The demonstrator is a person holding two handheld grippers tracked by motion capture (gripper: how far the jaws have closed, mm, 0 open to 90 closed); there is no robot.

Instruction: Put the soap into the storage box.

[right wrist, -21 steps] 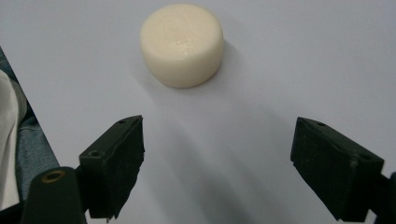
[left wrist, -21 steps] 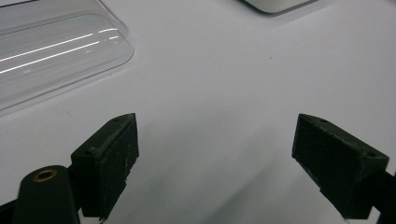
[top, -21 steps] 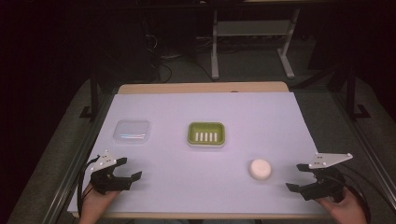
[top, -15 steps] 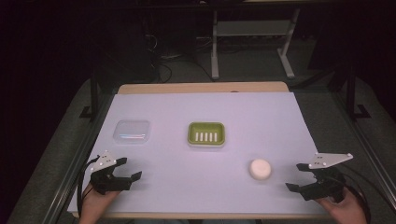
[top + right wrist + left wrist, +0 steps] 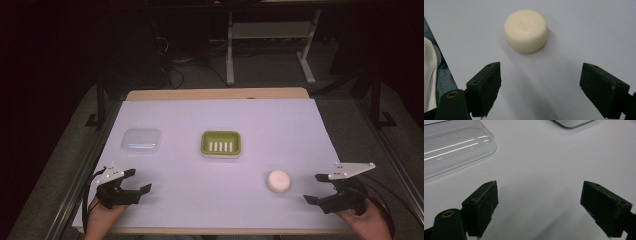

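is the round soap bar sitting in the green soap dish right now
No, the round soap bar lies on the white table cover, apart from the green soap dish and nearer the right gripper.

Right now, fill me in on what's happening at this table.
A person holds two grippers low over the near edge of the table, both open and empty. The right gripper faces a round white soap bar just ahead of it. The left gripper sits near a clear lid. A green soap dish stands mid-table.
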